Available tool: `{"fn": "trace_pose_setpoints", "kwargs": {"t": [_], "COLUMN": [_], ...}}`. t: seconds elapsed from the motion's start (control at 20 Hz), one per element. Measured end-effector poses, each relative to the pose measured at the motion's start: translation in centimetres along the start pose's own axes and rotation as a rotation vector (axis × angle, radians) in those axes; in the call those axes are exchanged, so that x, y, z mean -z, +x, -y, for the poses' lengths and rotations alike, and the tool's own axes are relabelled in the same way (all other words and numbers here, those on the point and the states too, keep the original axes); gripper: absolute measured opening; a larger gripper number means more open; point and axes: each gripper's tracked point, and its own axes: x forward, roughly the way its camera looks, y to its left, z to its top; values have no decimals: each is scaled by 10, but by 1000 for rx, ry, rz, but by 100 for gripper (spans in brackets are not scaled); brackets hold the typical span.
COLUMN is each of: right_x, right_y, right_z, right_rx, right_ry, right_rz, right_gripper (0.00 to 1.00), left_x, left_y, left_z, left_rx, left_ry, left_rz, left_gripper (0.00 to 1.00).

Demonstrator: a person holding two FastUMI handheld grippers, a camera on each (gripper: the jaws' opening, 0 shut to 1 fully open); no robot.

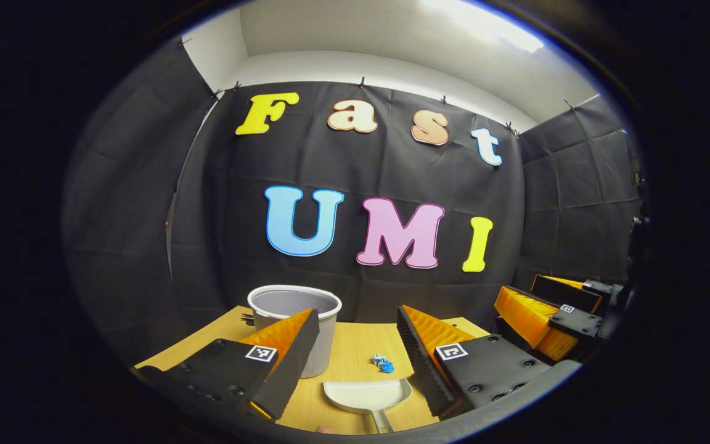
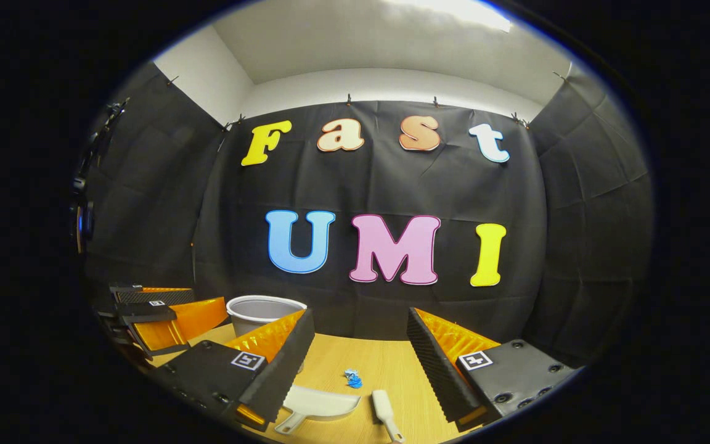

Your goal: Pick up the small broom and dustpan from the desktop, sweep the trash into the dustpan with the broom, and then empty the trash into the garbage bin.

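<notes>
A white dustpan (image 1: 367, 394) lies on the wooden desktop (image 1: 349, 351), handle toward me, below and between the fingers of my open left gripper (image 1: 358, 320). Beyond its mouth sits a small blue crumpled bit of trash (image 1: 383, 364). A grey garbage bin (image 1: 296, 314) stands at the back left, partly behind my left finger. In the right gripper view the dustpan (image 2: 321, 404) lies at lower left, the small white broom (image 2: 384, 410) beside it on the right, the trash (image 2: 351, 378) beyond both, and the bin (image 2: 262, 311) at back left. My right gripper (image 2: 361, 324) is open above them.
The right gripper (image 1: 552, 314) shows at the far right of the left gripper view, and the left gripper (image 2: 158, 314) at the far left of the right gripper view. Black cloth walls close the booth behind and at both sides of the desktop (image 2: 386, 364).
</notes>
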Motion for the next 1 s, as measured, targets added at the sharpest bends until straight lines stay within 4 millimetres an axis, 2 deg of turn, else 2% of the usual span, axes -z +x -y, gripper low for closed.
{"fn": "trace_pose_setpoints", "kwargs": {"t": [0.15, 0.45, 0.8, 1.0], "right_x": [1, 7, 7, 20], "right_y": [2, 6, 32, 48], "right_z": [1, 4, 10, 15], "right_rx": [4, -6, -64, -123], "right_ry": [9, 2, 11, 5], "right_rz": [-8, -37, -55, -78], "right_gripper": [98, 98, 98, 98], "left_x": [-1, 12, 23, 38], "left_y": [2, 5, 20, 34], "left_z": [-2, -3, 0, 7], "left_rx": [-8, -29, -81, -127], "left_ry": [-3, -24, -47, -87], "left_rz": [2, -51, -95, -147], "left_gripper": [76, 76, 76, 76]}}
